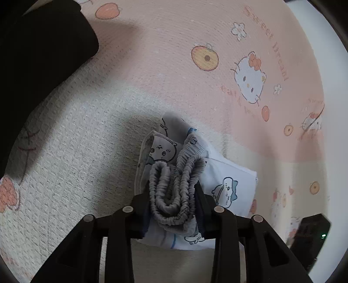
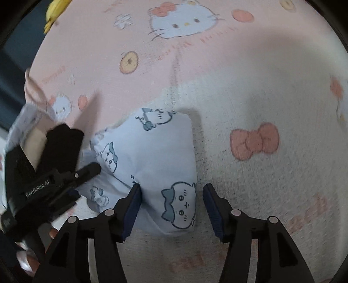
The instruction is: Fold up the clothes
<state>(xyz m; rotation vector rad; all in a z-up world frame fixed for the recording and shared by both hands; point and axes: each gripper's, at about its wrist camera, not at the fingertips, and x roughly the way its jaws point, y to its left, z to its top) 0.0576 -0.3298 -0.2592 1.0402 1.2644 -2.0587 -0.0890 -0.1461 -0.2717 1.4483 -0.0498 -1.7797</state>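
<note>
1. The left gripper [image 1: 174,196] has its fingers [image 1: 142,209] clamped on the bunched, ruffled elastic waistband of the shorts [image 1: 230,180], a pale blue garment printed with cartoon cats.
2. In the right wrist view the same shorts [image 2: 152,156] lie as a folded bundle on the blanket [image 2: 250,87], which is pink in one part and cream in another, with cat faces, bows and round fruit prints.
3. The right gripper [image 2: 171,204] has its fingers [image 2: 133,206] spread wide. The left pad touches the bundle's edge; the right pad stands apart from the cloth, over bare blanket.
4. A red bow print [image 2: 254,141] sits on the cream part near the bundle, to its right.
5. The left gripper's body [image 2: 43,174], black with white lettering, shows at the left of the right wrist view, reaching in to the bundle's left side and covering part of the cloth there.
6. A dark sleeve [image 1: 39,65] fills the upper left of the left wrist view.
7. A yellow object [image 2: 54,13], blurred, lies at the blanket's far edge.
8. A black device [image 1: 311,237] with a small green light sits at the lower right of the left wrist view.
</note>
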